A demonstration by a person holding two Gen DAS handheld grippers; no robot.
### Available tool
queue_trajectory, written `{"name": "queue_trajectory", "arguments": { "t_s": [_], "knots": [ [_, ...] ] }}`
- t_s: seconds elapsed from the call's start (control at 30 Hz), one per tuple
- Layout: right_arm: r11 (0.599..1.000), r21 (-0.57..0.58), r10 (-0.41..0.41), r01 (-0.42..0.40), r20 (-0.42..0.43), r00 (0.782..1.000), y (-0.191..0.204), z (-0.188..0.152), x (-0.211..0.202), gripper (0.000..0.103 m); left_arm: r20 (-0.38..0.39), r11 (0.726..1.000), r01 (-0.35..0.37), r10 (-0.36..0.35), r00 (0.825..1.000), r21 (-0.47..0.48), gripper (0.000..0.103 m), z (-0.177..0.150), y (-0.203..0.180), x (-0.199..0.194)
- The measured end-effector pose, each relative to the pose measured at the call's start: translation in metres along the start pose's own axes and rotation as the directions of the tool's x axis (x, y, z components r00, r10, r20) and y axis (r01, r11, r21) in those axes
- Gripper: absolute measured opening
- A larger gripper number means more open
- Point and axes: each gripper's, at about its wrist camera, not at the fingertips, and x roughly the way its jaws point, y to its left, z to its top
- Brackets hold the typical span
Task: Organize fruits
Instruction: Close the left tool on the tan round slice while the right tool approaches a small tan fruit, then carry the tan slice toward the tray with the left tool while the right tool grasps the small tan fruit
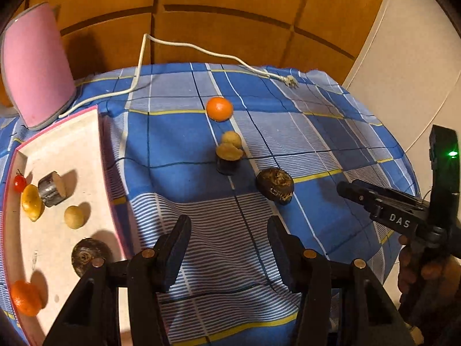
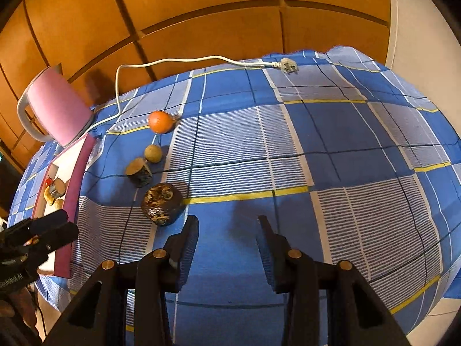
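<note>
On the blue checked cloth lie an orange [image 1: 219,108] [image 2: 160,121], a small tan round fruit [image 1: 231,139] [image 2: 153,153], a cut dark piece with a tan face [image 1: 228,158] [image 2: 139,171] and a dark wrinkled fruit [image 1: 275,185] [image 2: 161,202]. A white tray [image 1: 72,150] [image 2: 79,167] at the left holds a cherry tomato [image 1: 19,182], a yellow fruit [image 1: 31,201], a cut dark piece [image 1: 52,188], a tan ball [image 1: 74,216], a dark fruit [image 1: 86,255] and an orange [image 1: 26,297]. My left gripper [image 1: 229,227] is open and empty over the cloth. My right gripper [image 2: 227,230] is open and empty, just right of the wrinkled fruit.
A pink kettle [image 1: 36,63] [image 2: 56,106] stands at the back left; its white cord [image 1: 201,52] [image 2: 173,60] runs across the back to a plug [image 1: 291,80] [image 2: 288,65]. A wooden wall stands behind. The table's right edge drops off by a white wall.
</note>
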Motion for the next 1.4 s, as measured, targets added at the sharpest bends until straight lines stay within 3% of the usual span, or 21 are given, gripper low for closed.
{"name": "queue_trajectory", "arguments": {
  "t_s": [0.17,0.27,0.57,0.83,0.9,1.07,1.3,1.4],
  "knots": [
    [1.0,0.001,0.001,-0.001,0.011,1.0,-0.003,0.0,-0.003,0.041,-0.01,0.999,-0.013,0.013,1.0,-0.04,0.055,0.009,0.005,0.01],
    [1.0,-0.001,0.002,-0.002,0.011,1.0,-0.006,-0.001,-0.003,0.041,-0.032,0.999,-0.011,0.01,0.999,-0.047,0.047,0.017,0.005,0.02],
    [1.0,0.007,0.017,-0.017,0.011,1.0,-0.011,-0.001,-0.005,0.041,-0.071,0.999,0.031,-0.031,0.997,-0.009,0.045,0.058,-0.008,0.062],
    [1.0,0.005,0.025,-0.025,0.006,1.0,-0.013,-0.001,-0.005,0.041,-0.115,1.0,-0.02,0.02,0.993,-0.003,0.04,0.072,-0.007,0.1],
    [1.0,0.002,0.023,-0.023,0.001,1.0,-0.012,-0.002,-0.004,0.041,-0.114,1.0,-0.031,0.031,0.993,0.003,0.035,0.072,-0.006,0.104],
    [1.0,0.007,0.025,-0.025,-0.004,1.0,-0.012,-0.002,-0.002,0.041,-0.074,1.0,0.002,-0.003,0.997,-0.013,0.034,0.061,0.002,0.092],
    [1.0,0.004,0.028,-0.028,-0.014,0.999,-0.011,0.003,0.003,0.041,-0.03,0.998,-0.022,0.024,0.999,0.05,0.034,0.022,-0.005,0.059],
    [0.998,-0.005,0.065,-0.065,-0.02,0.998,-0.006,0.011,0.006,0.041,-0.019,0.999,-0.03,0.03,0.999,0.04,0.034,0.005,-0.004,0.054]
  ]
}}
